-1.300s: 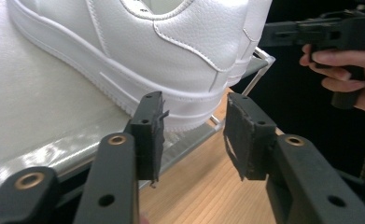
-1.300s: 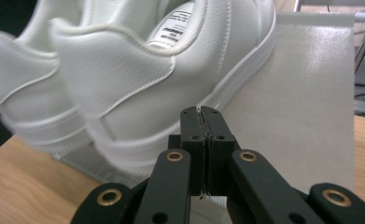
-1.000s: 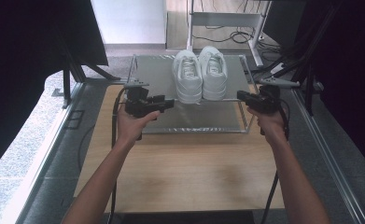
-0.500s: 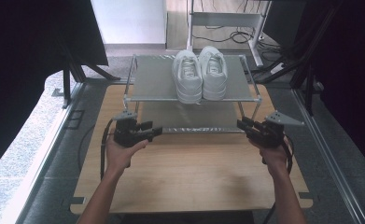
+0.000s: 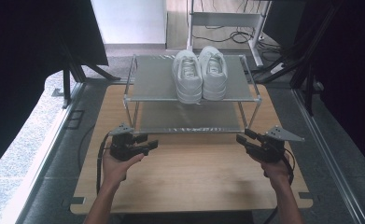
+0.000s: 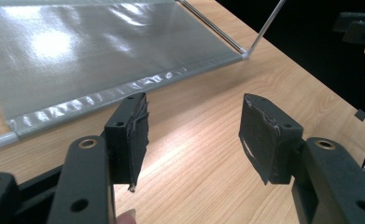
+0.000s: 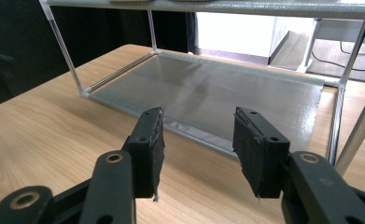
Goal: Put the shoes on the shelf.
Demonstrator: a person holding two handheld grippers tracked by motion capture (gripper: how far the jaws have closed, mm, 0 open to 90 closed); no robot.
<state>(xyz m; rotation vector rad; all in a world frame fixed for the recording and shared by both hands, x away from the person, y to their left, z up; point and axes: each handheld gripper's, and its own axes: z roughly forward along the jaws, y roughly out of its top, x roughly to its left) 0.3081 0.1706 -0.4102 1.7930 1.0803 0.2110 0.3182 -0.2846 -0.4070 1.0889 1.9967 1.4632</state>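
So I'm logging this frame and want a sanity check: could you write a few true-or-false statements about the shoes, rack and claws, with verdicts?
1. The pair of white sneakers sits on the top shelf of the grey two-tier metal rack. True.
2. The left claw grips a sneaker. False: it is open and empty.
3. The right claw is open. True.
4. The rack's lower shelf holds a box. False: it is bare.

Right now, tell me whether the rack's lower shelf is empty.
Empty. The lower shelf shows bare grey fabric in both gripper views; the shoes sit on the top shelf.
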